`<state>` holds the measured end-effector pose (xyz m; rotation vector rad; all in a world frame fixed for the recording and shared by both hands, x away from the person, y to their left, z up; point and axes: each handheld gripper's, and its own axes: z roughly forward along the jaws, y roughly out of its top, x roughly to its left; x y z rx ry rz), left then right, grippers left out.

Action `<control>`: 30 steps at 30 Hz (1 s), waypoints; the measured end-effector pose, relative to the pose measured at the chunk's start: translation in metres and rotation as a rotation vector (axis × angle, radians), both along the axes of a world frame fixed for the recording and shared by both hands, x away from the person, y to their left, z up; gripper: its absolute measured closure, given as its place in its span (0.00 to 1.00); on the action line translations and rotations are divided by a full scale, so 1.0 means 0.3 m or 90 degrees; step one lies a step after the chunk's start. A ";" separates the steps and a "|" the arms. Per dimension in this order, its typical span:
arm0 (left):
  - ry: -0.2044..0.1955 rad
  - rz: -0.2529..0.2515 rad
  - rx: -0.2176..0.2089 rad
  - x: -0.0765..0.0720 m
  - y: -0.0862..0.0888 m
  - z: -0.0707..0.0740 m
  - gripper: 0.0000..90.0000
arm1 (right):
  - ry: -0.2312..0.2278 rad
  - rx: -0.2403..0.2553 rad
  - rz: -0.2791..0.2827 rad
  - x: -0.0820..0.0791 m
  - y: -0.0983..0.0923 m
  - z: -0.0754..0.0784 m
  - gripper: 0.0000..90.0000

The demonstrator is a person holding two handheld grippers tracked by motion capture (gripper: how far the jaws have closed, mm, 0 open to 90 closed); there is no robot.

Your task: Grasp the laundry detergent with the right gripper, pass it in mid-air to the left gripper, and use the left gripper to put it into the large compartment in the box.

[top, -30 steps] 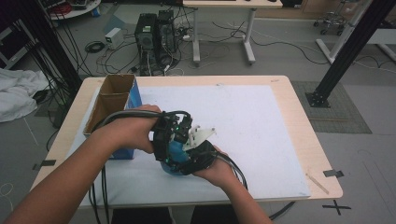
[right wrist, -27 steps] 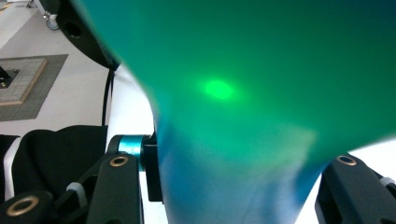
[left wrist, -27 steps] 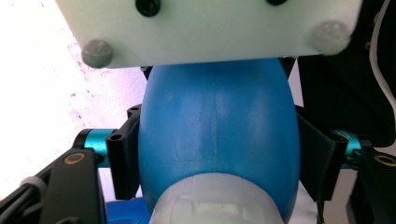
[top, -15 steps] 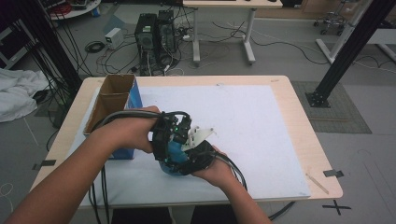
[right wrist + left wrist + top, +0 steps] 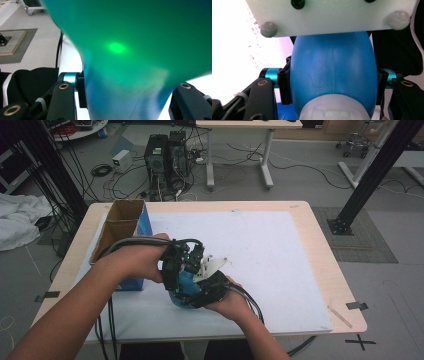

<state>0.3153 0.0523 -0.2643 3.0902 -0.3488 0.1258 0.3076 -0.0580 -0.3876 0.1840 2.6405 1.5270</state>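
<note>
Both hand-held grippers meet near the front middle of the surface point(image 5: 310, 245), over a white sheet point(image 5: 270, 260) that covers most of it. Between them sits a blue egg-shaped object point(image 5: 333, 75), visible in the high view as a blue patch point(image 5: 186, 281) low between the two tools. The left hand-held gripper point(image 5: 175, 265) has just been closing its jaws, and in the left gripper view the black pads point(image 5: 284, 85) press against both flanks of the blue object, which fills the gap between them; a whitish ribbed part point(image 5: 334, 110) sits at its near end. The right hand-held gripper point(image 5: 207, 290) is likewise clamped on the same object: in the right gripper view its jaws bear on the narrow end of a blurred blue-green mass point(image 5: 130, 62), lit by a green glare spot. A white plate point(image 5: 332, 15) of the other tool lies just above the object in the left gripper view. Whether the object rests on the sheet or is lifted cannot be told. An open cardboard box point(image 5: 120, 227) with a blue side stands to the left, beside the left forearm point(image 5: 75, 310). A thin wooden stick point(image 5: 340, 316) lies near the front right corner, well apart.
</note>
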 end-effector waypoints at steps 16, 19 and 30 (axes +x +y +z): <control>0.012 0.018 0.010 -0.004 0.000 0.036 0.43 | 0.006 0.019 0.017 -0.003 0.007 0.023 0.51; 0.015 0.021 0.005 -0.008 0.000 0.044 0.43 | 0.002 0.021 0.018 -0.006 0.003 0.029 0.50; 0.014 0.030 -0.001 -0.007 0.006 0.098 0.43 | 0.036 0.027 0.008 -0.013 -0.048 0.058 0.28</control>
